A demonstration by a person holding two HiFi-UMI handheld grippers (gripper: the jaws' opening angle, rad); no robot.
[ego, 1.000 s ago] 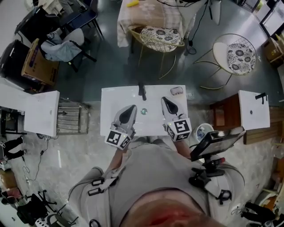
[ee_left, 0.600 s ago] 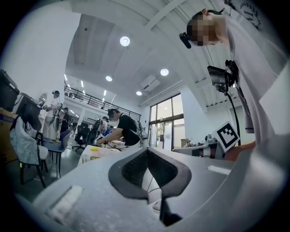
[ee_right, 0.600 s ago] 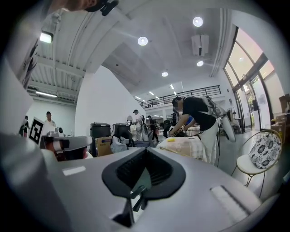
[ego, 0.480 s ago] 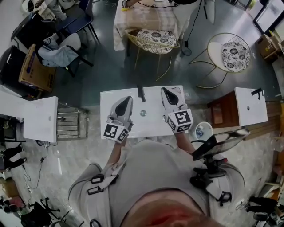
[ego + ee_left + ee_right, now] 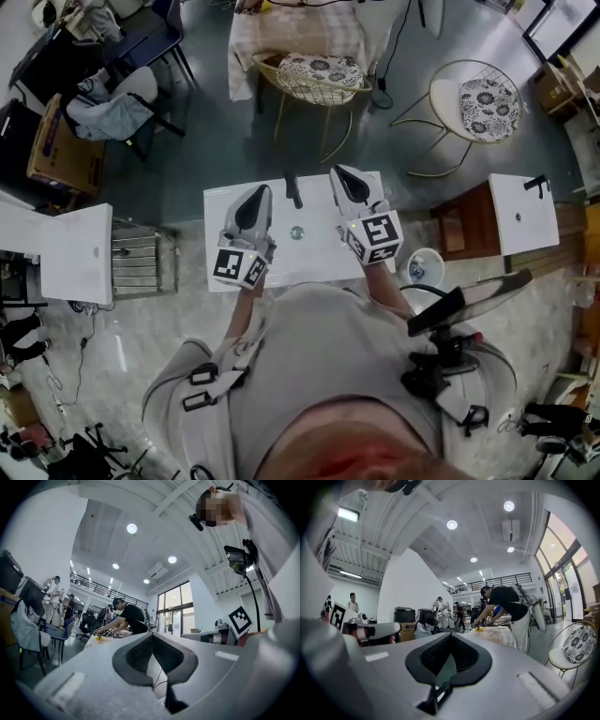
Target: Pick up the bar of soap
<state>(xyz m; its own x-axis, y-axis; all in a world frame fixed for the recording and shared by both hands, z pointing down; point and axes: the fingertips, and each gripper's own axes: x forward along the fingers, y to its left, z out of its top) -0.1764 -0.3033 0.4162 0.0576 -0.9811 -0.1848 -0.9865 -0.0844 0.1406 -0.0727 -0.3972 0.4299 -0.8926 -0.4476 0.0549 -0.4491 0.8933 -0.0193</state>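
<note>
The white sink top (image 5: 223, 202) lies below me, with a dark faucet (image 5: 293, 190) at its back edge and a round drain (image 5: 297, 232) in the middle. My left gripper (image 5: 260, 190) hovers over the sink's left half, jaws shut and empty (image 5: 152, 634). My right gripper (image 5: 337, 172) reaches over the back right corner, also shut with nothing between its jaws (image 5: 450, 634). No bar of soap shows in any view; the right gripper covers that corner. Both gripper views point out into the room, not at the sink.
Two wire chairs with patterned cushions (image 5: 319, 75) (image 5: 478, 98) stand beyond the sink. Other white sink tops sit at the left (image 5: 56, 253) and right (image 5: 525, 216). A wooden stand (image 5: 464, 230) and a small bowl (image 5: 422, 267) are close on the right. People work at a far table (image 5: 501, 606).
Both grippers moved forward toward the sink's back edge. The soap, seen at the back right corner a second ago, is now hidden under the right gripper.
</note>
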